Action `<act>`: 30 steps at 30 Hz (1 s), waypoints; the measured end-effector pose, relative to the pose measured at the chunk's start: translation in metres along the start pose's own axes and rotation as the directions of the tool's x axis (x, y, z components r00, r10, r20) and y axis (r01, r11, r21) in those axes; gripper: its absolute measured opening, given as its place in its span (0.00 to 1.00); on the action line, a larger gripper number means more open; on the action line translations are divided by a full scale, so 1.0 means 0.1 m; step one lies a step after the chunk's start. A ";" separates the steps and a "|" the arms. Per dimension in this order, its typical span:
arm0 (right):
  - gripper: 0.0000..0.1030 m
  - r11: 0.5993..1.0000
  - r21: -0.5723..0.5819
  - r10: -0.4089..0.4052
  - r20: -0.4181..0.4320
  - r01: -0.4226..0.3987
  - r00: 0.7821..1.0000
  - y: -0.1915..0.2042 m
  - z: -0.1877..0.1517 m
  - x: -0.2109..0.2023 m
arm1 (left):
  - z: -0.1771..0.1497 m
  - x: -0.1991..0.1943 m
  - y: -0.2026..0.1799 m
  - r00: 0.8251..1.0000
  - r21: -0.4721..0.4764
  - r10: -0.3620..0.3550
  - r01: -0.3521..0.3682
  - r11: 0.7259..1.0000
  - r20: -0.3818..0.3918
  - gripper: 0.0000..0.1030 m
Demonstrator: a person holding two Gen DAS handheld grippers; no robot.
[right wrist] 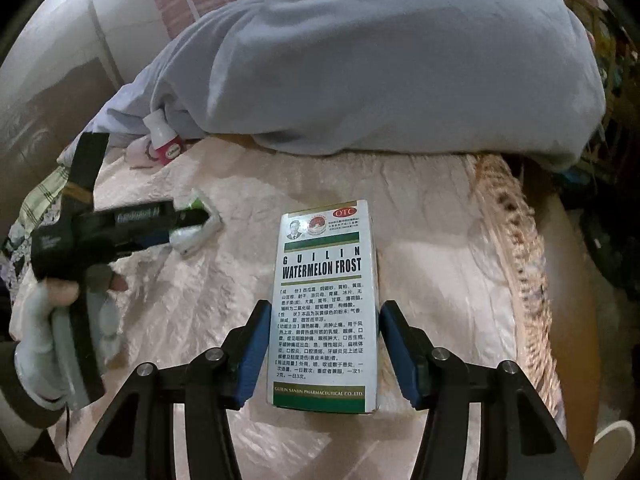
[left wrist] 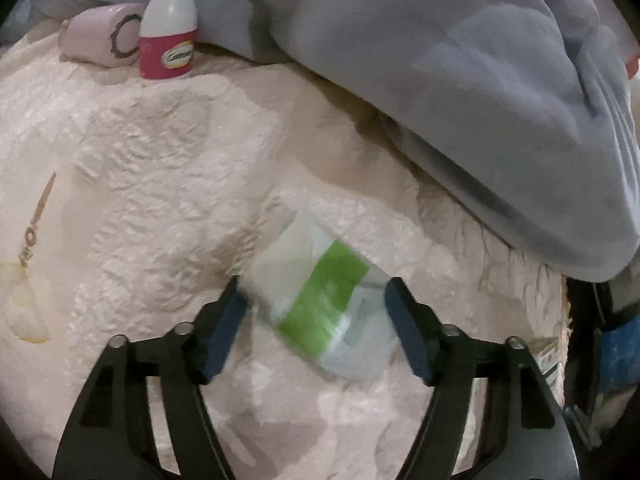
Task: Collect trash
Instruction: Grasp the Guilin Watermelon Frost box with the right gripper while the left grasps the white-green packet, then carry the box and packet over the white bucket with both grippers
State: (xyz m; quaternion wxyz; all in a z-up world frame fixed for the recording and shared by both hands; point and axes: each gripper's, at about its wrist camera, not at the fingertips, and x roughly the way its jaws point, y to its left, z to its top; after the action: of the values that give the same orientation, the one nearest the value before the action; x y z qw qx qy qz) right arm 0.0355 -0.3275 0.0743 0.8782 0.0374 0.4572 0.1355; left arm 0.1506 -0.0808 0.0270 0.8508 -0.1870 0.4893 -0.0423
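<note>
A white and green soft packet (left wrist: 316, 296) lies on the pale pink bedspread (left wrist: 140, 160). My left gripper (left wrist: 314, 316) straddles it, open, with a blue pad close on each side of the blurred packet. In the right wrist view the same left gripper (right wrist: 188, 224) hovers over the packet (right wrist: 196, 236), held by a gloved hand (right wrist: 48, 320). My right gripper (right wrist: 324, 340) is shut on a white medicine box (right wrist: 324, 280) printed "Watermelon Frost"; both blue pads press its long sides.
A white bottle with a pink label (left wrist: 168, 32) stands beside a pink roll-like object (left wrist: 100, 36) at the far left. A bulky grey duvet (right wrist: 380, 72) covers the back of the bed. The fringed bed edge (right wrist: 516, 264) runs down the right.
</note>
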 end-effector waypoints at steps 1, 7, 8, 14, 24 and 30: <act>0.52 1.000 0.003 -0.001 -0.006 0.001 1.000 -0.01 0.00 0.03 | 0.01 0.03 -0.06 1.000 0.018 -0.001 0.001 1.000 -0.001 0.70; 0.52 1.000 0.015 0.014 0.003 -0.014 1.000 -0.03 -0.03 0.08 | -0.01 -0.02 -0.11 0.996 0.053 -0.082 0.083 0.995 -0.031 0.23; 0.52 1.000 0.013 0.014 0.006 -0.014 1.000 -0.01 -0.03 0.07 | -0.03 -0.09 -0.08 0.994 0.054 -0.100 0.102 0.993 -0.040 0.19; 0.52 0.999 0.028 0.033 0.040 -0.034 0.999 0.04 -0.17 -0.21 | -0.30 -0.47 -0.12 0.986 0.143 -0.145 0.155 0.978 -0.079 0.12; 0.52 0.998 0.052 0.041 0.069 -0.045 0.997 0.17 -0.66 -0.79 | -0.99 -1.04 -0.44 0.978 0.275 -0.177 0.200 0.940 -0.106 0.10; 0.52 0.996 0.080 0.033 0.075 -0.039 0.997 0.17 -0.95 -1.05 | -1.31 -1.33 -0.66 0.977 0.344 -0.189 0.213 0.914 -0.100 0.10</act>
State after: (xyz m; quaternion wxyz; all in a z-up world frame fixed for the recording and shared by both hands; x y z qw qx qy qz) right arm -0.1028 -0.3457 0.1056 0.8896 0.0865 0.4288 0.1313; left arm -0.0221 -0.1446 0.0999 0.8453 -0.0790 0.4793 -0.2226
